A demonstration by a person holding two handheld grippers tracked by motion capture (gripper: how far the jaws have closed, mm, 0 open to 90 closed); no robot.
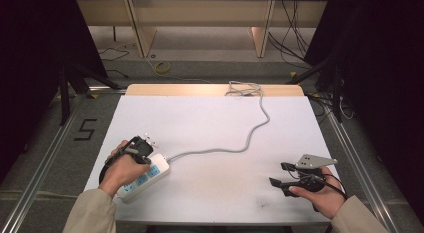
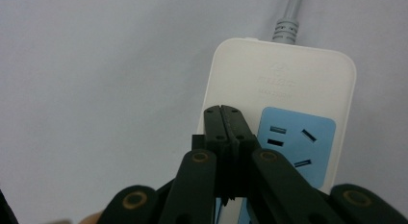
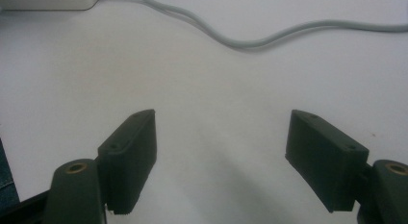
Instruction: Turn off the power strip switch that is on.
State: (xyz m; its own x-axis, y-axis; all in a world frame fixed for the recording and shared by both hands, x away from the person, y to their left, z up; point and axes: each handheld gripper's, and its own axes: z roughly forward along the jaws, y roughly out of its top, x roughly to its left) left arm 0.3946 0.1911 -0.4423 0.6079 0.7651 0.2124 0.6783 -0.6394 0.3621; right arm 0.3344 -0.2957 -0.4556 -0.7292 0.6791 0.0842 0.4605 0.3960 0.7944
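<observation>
On the bench (image 1: 210, 123): one power strip (image 2: 284, 84), embossed logo unreadable. Left gripper (image 2: 225, 111) jaws pressed together over it, right gripper (image 3: 221, 137) jaws spread wide.

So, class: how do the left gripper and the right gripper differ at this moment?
The left gripper has its jaws pressed shut, while the right gripper has them wide apart. The left one sits over the power strip; the right one is above bare white table. Both have black jaws and are hand-held.

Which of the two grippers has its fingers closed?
The left gripper, over the white power strip; the right gripper has its fingers spread apart.
</observation>
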